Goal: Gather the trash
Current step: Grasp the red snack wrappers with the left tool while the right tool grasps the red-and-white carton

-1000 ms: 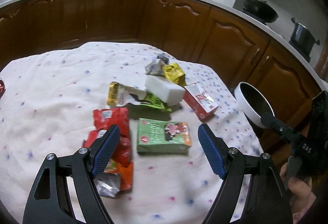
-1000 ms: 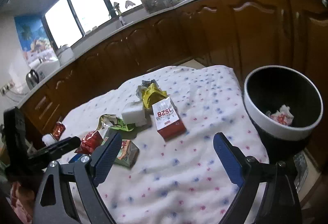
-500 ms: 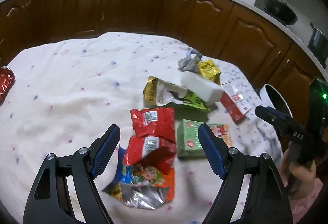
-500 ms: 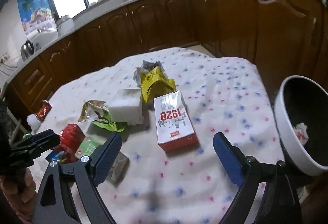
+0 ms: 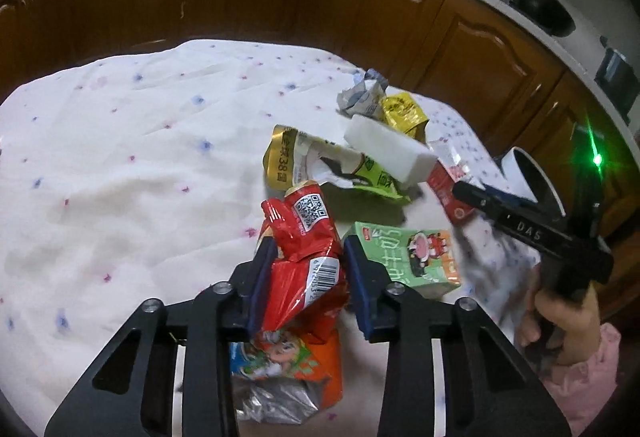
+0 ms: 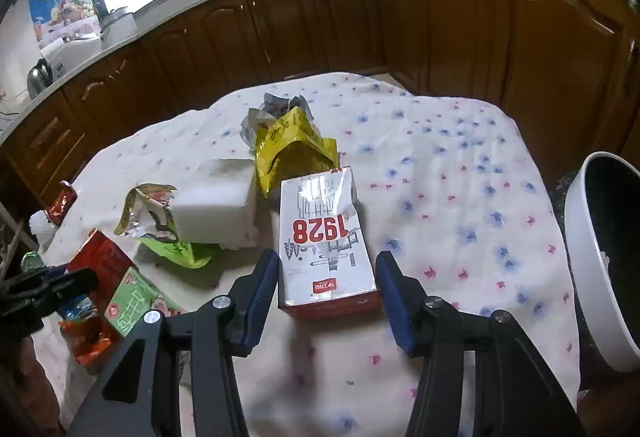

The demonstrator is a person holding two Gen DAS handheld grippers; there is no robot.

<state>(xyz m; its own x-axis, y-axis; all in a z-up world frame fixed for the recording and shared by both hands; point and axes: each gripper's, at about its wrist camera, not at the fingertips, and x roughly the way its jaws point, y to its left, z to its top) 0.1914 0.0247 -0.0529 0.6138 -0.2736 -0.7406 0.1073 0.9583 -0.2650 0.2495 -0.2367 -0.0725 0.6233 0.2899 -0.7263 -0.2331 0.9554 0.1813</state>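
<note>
The left gripper (image 5: 307, 279) is closed narrow on a red snack wrapper (image 5: 306, 241), its blue pads pressing the crumpled foil from both sides. Under that wrapper, toward 6 o'clock, an orange snack bag (image 5: 288, 369) lies on the desk's white dotted cloth (image 5: 120, 157). A green drink carton (image 5: 416, 257) sits just beside the gripper at 3 o'clock. Toward 12 o'clock a white foam block (image 5: 388, 151) rests on a torn gold-and-green wrapper (image 5: 316, 165), with a yellow pouch (image 5: 402, 113) and a crumpled grey wrapper (image 5: 362, 95) behind it.

The right gripper (image 6: 327, 291) is open at medium width, its pads on either side of the near end of a red-and-white carton marked 1928 (image 6: 326, 237); whether they touch it cannot be told. A white-rimmed black bin (image 6: 600, 277) stands beyond the desk edge at 3 o'clock, with a scrap of trash visible inside.
</note>
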